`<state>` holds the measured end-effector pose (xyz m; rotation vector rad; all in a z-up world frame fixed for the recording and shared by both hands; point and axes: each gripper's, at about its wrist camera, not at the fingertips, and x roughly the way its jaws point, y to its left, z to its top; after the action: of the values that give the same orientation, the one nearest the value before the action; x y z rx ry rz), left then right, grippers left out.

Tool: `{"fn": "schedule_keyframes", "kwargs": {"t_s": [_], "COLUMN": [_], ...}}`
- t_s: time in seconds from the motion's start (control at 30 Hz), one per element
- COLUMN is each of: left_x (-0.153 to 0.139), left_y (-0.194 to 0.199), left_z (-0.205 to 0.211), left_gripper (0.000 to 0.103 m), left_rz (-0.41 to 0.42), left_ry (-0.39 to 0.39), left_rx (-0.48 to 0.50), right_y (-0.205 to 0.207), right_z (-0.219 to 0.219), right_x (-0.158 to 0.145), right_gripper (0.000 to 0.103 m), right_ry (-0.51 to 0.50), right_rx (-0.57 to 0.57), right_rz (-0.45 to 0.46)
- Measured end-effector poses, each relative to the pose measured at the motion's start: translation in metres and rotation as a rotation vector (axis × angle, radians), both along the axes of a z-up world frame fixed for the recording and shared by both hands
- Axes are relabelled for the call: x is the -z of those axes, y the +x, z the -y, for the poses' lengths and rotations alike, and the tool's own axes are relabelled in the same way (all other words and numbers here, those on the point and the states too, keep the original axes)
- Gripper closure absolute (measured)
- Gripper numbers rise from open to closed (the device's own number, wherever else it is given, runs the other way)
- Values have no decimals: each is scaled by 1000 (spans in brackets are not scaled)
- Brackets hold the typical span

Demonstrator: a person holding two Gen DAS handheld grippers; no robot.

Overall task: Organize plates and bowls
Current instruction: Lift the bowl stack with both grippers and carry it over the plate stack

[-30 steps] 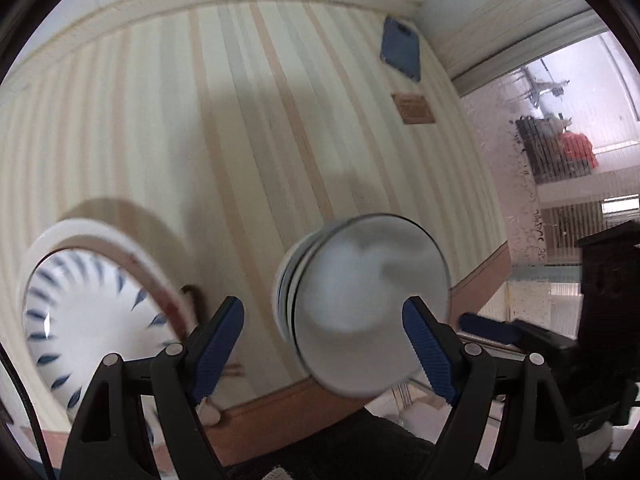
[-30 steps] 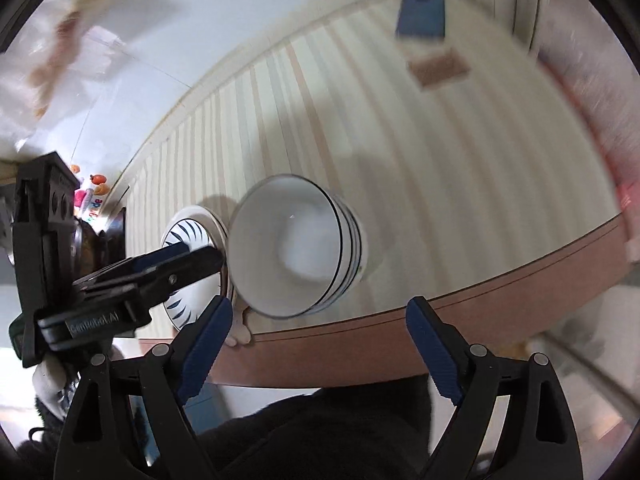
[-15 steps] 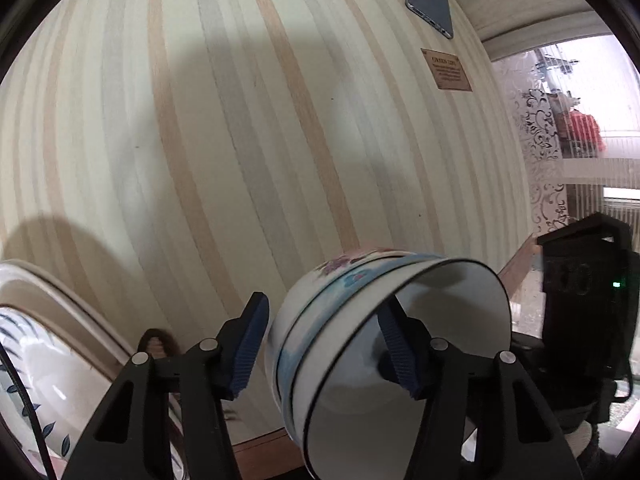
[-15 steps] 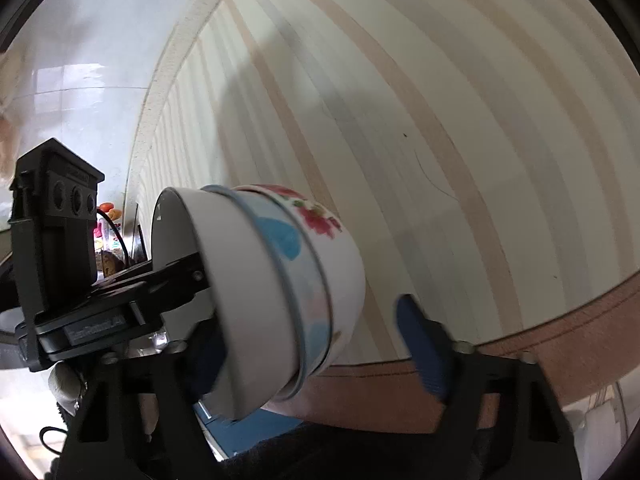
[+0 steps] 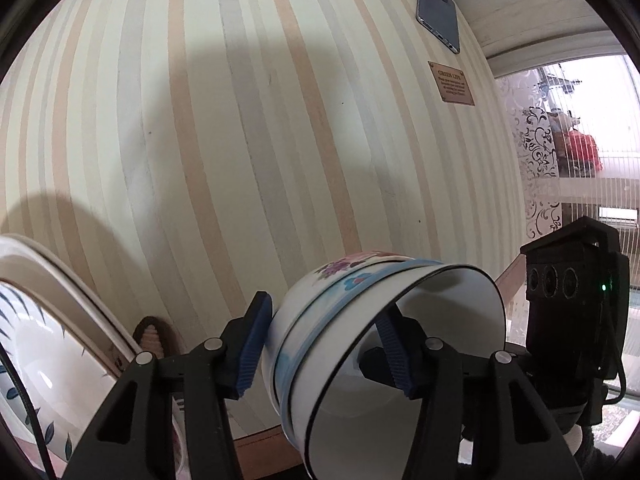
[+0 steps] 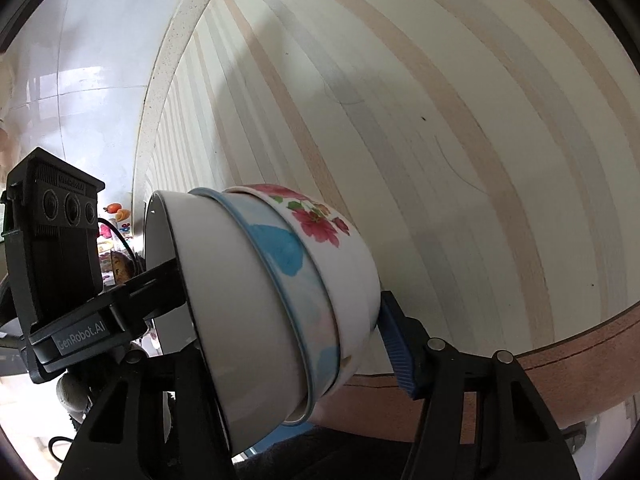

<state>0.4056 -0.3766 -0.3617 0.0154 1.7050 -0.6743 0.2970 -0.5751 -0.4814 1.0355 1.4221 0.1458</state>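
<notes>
Three nested bowls form a stack [image 5: 360,320]: a white black-rimmed one inside, a blue-patterned one, and a floral one [image 6: 320,228] outermost. It is near the front edge of the striped table [image 5: 240,160]. My left gripper [image 5: 320,348] is shut on the stack's wall, one pad on the floral outside and one inside the white bowl. My right gripper [image 6: 280,344] comes from the opposite side with its jaws closing on the stack. Its right pad [image 6: 396,348] touches the floral bowl; the other pad is hidden behind the stack. A white plate with blue leaves [image 5: 36,360] lies at the left.
A dark phone [image 5: 438,16] and a small brown plaque [image 5: 452,84] lie at the table's far right. The table's brown front edge [image 6: 560,360] runs just below the bowls. A patterned glass door [image 5: 540,160] stands to the right.
Both grippers have come down onto the bowl stack and their jaws have narrowed around it. The left one now has one finger inside the white bowl.
</notes>
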Motion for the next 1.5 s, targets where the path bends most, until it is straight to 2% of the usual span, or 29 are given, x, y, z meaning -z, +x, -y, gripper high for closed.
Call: {"fn": "schedule_keyframes", "kwargs": {"t_s": [0.37,0.7,0.83,1.03,1.27,1.43,1.5], "left_x": [-20,-56,-67,-64,-48,-38,-34], "left_y": [1,8,15,22,36,41,42], "left_z": [-16,-74,-109,-164,-214,-231,-235], "left_gripper": [53,53,53,52,52,52,52], "left_rz": [16,53,76,80,76,75,68], "left_ry": [17,11,8,33,53,50,48], "left_rx": [-65,-153,-187,-234,-290,-312,-322], "right_y": [13,45,63,83,108,133,135], "right_z": [-10,-39,-67,-119,-185,-235,-242], "right_x": [-8,-40,-52,-62,-53,-42,-40], "right_gripper": [42,42,42,42,42,42,42], "right_ry": [36,43,43,68,84,71,61], "right_rx": [-32,-141,-177,-219,-285,-321,-328], "right_rz": [-2,22,33,53,46,35,35]}}
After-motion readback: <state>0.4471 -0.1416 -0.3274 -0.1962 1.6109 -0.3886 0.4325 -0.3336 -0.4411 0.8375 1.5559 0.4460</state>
